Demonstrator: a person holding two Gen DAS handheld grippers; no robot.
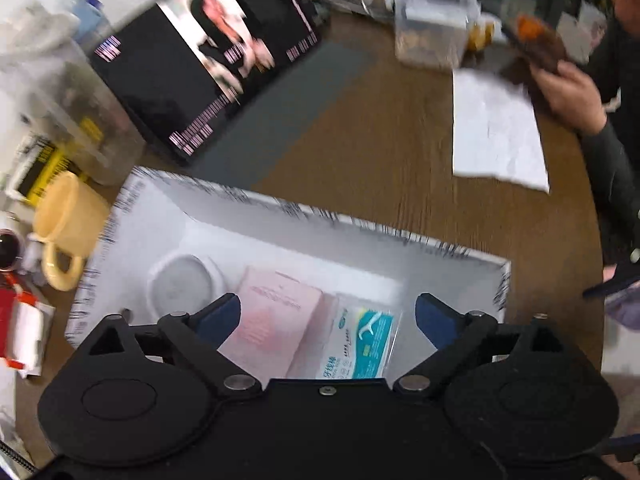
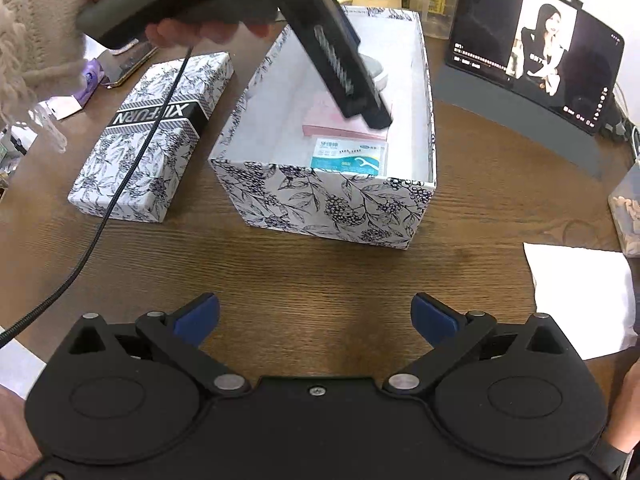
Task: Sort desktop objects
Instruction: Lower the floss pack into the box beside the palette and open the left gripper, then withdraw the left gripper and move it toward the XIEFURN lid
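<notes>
Hovering our left gripper [image 1: 328,316] spread and empty over the floral box [image 2: 320,204] | done: pink packet [image 1: 276,320], floss pack [image 2: 348,158], round case [image 1: 180,284] inside | left: lid [image 2: 152,136] beside box | right gripper [image 2: 316,316] spread over bare worktop [image 2: 320,268], room ample

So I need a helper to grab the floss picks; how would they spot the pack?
Find the open floral box mid-table, beside its lid. Inside, at the end farthest from the tablet, lies the floss pack next to a pink box. It is the only teal-and-white packet, with a floss pick pictured.
</notes>
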